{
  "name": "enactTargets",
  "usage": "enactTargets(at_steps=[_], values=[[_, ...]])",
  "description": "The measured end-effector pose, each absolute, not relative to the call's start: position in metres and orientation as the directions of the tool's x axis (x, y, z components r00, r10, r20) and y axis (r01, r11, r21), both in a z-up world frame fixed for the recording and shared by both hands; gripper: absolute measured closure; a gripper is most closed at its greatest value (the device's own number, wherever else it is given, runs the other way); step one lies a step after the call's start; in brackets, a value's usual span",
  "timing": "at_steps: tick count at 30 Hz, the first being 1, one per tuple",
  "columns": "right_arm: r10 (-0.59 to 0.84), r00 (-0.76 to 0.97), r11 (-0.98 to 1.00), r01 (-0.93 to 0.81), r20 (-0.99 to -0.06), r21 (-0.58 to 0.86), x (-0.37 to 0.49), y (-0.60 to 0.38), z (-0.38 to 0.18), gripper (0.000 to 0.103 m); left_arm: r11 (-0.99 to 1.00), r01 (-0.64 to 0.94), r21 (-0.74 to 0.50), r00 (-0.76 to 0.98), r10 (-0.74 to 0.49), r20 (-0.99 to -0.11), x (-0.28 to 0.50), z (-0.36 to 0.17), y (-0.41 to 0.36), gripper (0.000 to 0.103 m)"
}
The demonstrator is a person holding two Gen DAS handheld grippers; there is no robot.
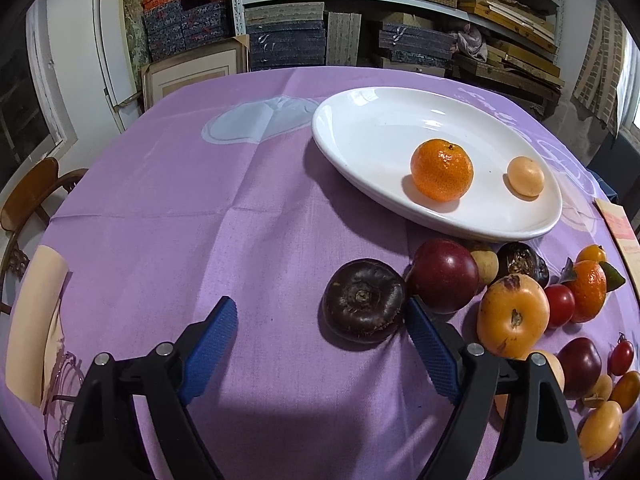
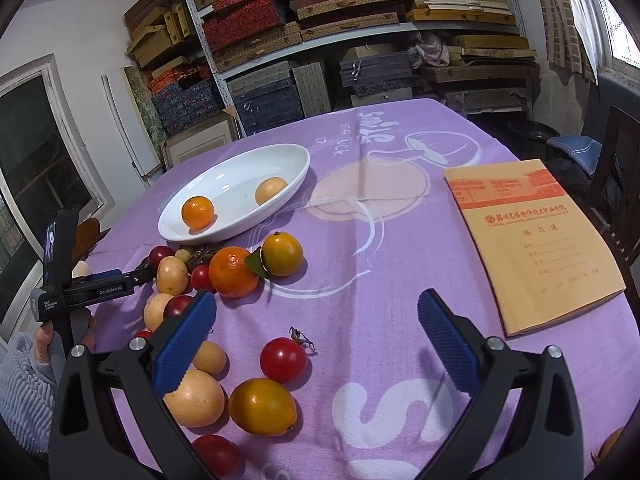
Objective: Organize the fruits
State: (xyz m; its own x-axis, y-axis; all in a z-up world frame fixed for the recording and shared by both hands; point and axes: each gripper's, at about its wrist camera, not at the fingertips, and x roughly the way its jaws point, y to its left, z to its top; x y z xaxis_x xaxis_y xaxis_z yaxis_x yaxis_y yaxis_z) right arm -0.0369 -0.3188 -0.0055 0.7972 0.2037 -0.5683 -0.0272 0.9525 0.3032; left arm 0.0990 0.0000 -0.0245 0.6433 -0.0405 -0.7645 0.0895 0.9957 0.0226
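A white oval plate (image 1: 360,120) (image 2: 240,176) holds an orange mandarin (image 1: 442,170) (image 2: 197,212) and a pale round fruit (image 1: 525,176) (image 2: 271,190). My left gripper (image 1: 322,308) is open low over the purple cloth. A dark mangosteen (image 1: 364,300) lies between its blue pads, close to the right one; the left pad stands well clear of it. A dark red plum (image 1: 442,276) and a yellow-orange fruit (image 1: 513,316) crowd just beyond. My right gripper (image 2: 318,300) is open above the cloth, holding nothing. A red tomato (image 2: 283,360) lies between its fingers.
Several loose fruits lie in a heap in front of the plate, among them a leafy mandarin (image 2: 233,272) and a greenish-orange citrus (image 2: 282,254). An orange notebook (image 2: 532,240) lies at the right. A wooden chair (image 1: 28,196) stands by the table's left edge, stacked shelves behind.
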Motion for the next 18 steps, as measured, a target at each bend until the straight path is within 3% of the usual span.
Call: enactTargets(at_steps=[3,13,14,16,18], values=[[0.204,0.797,0.952,-0.026,-0.568,0.305,-0.038,-0.319,-0.006,0.004,0.994,0.112,-0.012,0.619,-0.079,-0.781,0.104,-0.027,-0.001,0.039],[0.218,0.787,0.951,-0.039,-0.577,0.306,-0.036,-0.318,-0.009,0.004,0.992,0.126,-0.020,0.628,-0.095,-0.773,0.105,-0.028,-0.003,0.045],[0.219,0.785,0.952,-0.043,-0.580,0.302,-0.036,-0.317,-0.009,0.004,0.992,0.127,-0.024,0.628,-0.099,-0.771,0.105,-0.027,-0.003,0.047],[0.222,0.776,0.957,-0.056,-0.591,0.286,-0.036,-0.312,-0.010,0.004,0.991,0.133,-0.028,0.632,-0.107,-0.768,0.104,-0.026,-0.003,0.061],[0.226,0.766,0.962,-0.077,-0.602,0.264,-0.037,-0.306,-0.010,0.004,0.992,0.122,-0.019,0.633,-0.093,-0.769,0.102,-0.026,-0.001,0.061]])
